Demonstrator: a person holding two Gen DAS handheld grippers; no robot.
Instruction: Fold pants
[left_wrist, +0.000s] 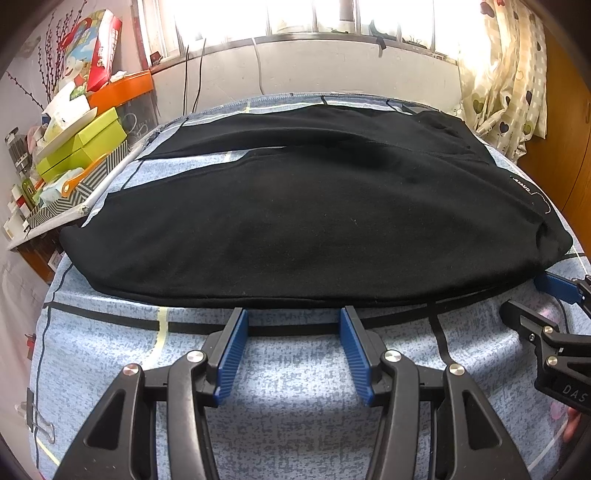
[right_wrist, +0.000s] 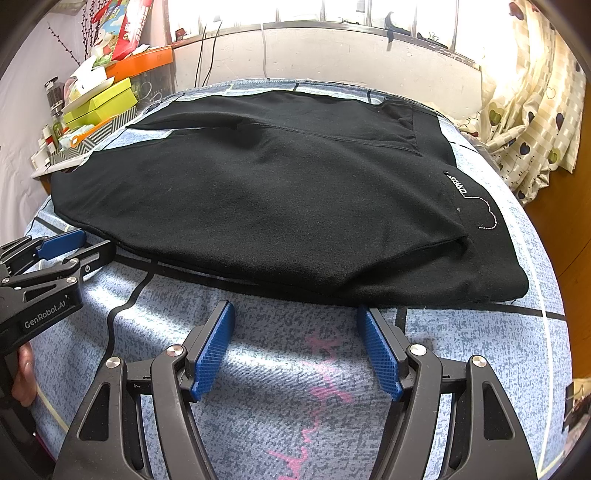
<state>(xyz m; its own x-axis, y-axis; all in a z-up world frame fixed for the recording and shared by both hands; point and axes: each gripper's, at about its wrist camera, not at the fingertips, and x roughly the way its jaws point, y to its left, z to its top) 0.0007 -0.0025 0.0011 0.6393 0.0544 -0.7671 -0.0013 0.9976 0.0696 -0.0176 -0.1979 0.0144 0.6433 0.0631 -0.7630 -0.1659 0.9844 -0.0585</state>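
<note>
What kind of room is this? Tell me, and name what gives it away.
Probably a bedroom at home. The black pants lie on what looks like a bed under a blue patterned sheet, a heart-print curtain hangs by the window, and a side shelf is piled with household boxes.

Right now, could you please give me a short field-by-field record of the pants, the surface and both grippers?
pants: black, spread flat, legs towards the left, white logo near the waist
surface: blue patterned sheet
left gripper: open, empty, at the pants' near edge
right gripper: open, empty, at the near edge by the waist
clutter: boxes beyond the far left corner
</note>
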